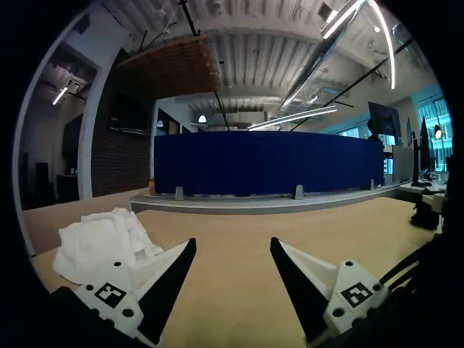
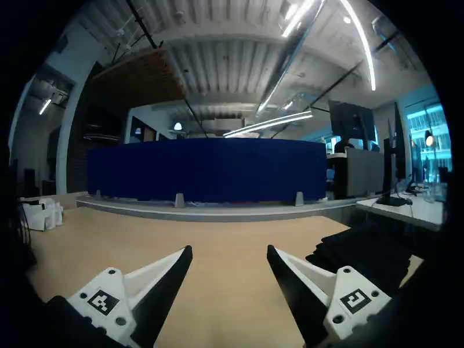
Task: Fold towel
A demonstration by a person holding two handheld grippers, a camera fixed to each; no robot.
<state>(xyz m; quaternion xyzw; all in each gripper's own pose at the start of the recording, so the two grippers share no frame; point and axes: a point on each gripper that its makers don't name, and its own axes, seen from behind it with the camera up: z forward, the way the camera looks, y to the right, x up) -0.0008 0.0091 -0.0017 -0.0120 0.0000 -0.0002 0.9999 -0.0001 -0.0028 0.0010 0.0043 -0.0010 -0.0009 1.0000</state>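
Note:
A crumpled white towel (image 1: 101, 243) lies on the wooden table (image 1: 243, 243) at the left of the left gripper view, just beyond the left finger. My left gripper (image 1: 232, 246) stands open above the table with nothing between its fingers. In the right gripper view my right gripper (image 2: 229, 252) is open too and holds nothing. A dark piece of cloth (image 2: 365, 246) lies on the table (image 2: 226, 238) to the right of its right finger. A small bit of the white towel (image 2: 42, 213) shows at the far left edge of that view.
A blue partition (image 1: 261, 162) on a grey rail (image 1: 255, 203) runs along the far edge of the table. Desks with monitors (image 2: 348, 124) stand at the right. A dark object (image 1: 425, 216) sits at the table's right side.

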